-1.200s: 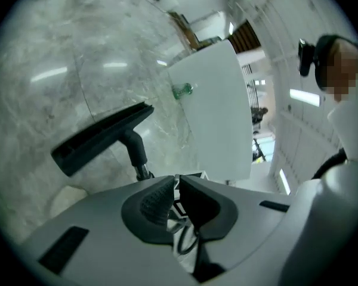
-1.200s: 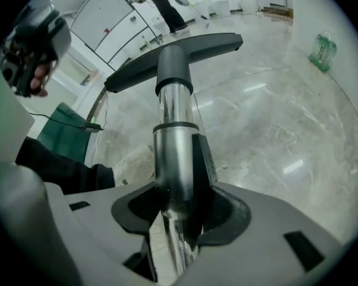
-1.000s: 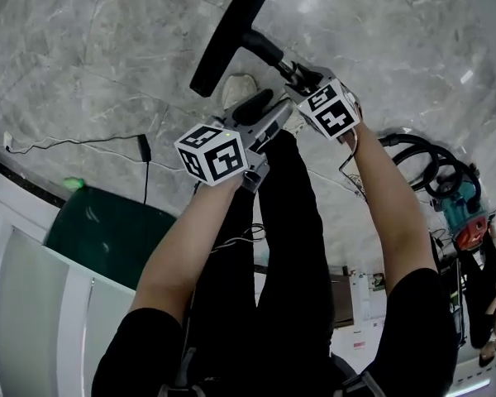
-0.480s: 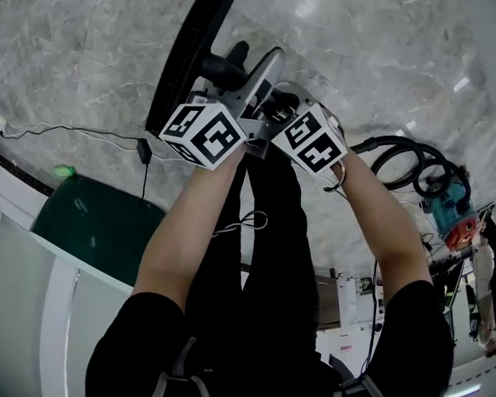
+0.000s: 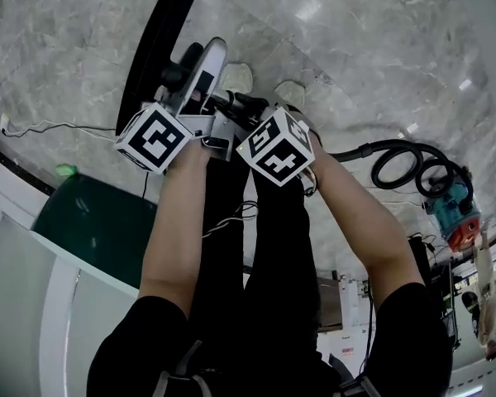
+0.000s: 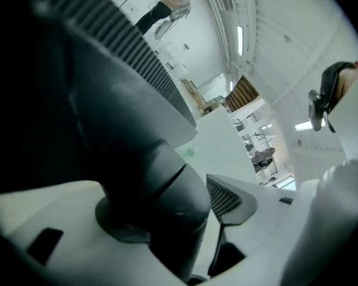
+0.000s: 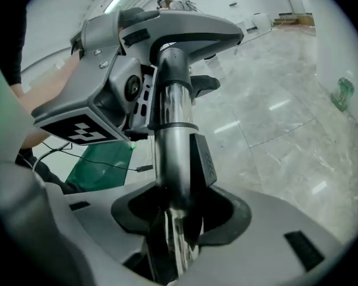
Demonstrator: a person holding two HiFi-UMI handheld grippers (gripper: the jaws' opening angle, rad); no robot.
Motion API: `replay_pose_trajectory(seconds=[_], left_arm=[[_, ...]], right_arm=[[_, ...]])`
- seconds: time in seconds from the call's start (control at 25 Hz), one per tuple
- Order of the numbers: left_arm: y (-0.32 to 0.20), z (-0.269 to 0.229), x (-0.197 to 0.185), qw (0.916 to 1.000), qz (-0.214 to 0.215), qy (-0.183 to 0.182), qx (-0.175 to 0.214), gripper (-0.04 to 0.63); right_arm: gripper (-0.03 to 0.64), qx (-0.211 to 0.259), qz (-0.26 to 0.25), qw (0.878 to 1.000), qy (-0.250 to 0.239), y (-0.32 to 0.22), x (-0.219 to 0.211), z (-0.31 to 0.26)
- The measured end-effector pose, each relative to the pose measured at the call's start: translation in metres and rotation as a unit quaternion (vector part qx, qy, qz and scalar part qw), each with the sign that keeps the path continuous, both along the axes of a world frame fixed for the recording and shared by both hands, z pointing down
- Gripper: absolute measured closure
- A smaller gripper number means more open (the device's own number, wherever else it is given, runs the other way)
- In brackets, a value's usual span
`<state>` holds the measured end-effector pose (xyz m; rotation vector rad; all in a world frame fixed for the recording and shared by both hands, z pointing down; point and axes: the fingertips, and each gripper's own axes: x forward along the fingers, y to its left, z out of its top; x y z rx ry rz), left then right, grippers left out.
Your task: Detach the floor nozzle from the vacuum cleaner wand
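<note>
Leftward in the head view, both grippers and the long black bar-shaped floor nozzle have been moved since the earlier frames. A coiled black hose and a dark green mat lie well aside on the grey marble floor. The nozzle's long axis runs steeply from lower left to upper right. The jaws of the left gripper have just been opened wide, with the nozzle's dark neck between them. The jaws of the right gripper are clamped on the shiny metal wand.

grey marble floor, green mat beside white partition, loose cable
</note>
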<state>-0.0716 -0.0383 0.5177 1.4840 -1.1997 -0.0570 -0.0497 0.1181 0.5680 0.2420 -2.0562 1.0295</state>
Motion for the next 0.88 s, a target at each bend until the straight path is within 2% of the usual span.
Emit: replay_pose_trajectory(seconds=[0.04,0.08,0.16,0.24,0.32,0.44,0.52,0.72,0.76,0.8,0.88], left_arm=[[-0.001,-0.003,-0.01,0.9999,-0.002,0.005,0.012,0.326],[-0.001,-0.007,-0.018,0.9996,0.001,0.008,0.026,0.48],[0.001,-0.023,-0.02,0.9964,0.027,0.031,0.073,0.492],[0.006,-0.044,-0.009,0.987,0.068,0.057,0.133,0.494],[0.011,-0.059,0.0,0.9772,0.102,0.068,0.173,0.494],[0.014,-0.076,0.01,0.9663,0.132,0.093,0.201,0.494],[0.014,-0.09,0.016,0.9576,0.147,0.115,0.22,0.494],[0.022,-0.113,0.022,0.936,0.196,0.128,0.263,0.494],[0.024,-0.113,0.023,0.9365,0.199,0.126,0.26,0.494],[0.024,-0.11,0.023,0.9407,0.194,0.124,0.249,0.494],[0.018,-0.092,0.015,0.959,0.155,0.112,0.209,0.494]], right_arm=[[0.425,-0.004,0.003,1.0,-0.005,-0.001,-0.009,-0.005],[0.425,-0.011,0.005,1.0,-0.015,-0.001,-0.017,-0.01],[0.425,-0.025,0.004,0.999,-0.045,0.003,-0.028,-0.019],[0.425,-0.03,-0.01,0.996,-0.085,0.007,-0.032,-0.025],[0.425,-0.031,-0.034,0.989,-0.138,0.01,-0.036,-0.028],[0.425,-0.042,-0.091,0.972,-0.212,0.028,-0.043,-0.034],[0.423,-0.045,-0.102,0.964,-0.242,0.036,-0.05,-0.039],[0.426,-0.015,-0.082,0.964,-0.254,0.033,-0.061,-0.046],[0.444,-0.012,-0.083,0.963,-0.255,0.034,-0.062,-0.047],[0.458,-0.011,-0.079,0.965,-0.251,0.035,-0.061,-0.047],[0.494,-0.005,-0.057,0.974,-0.219,0.032,-0.058,-0.038]])
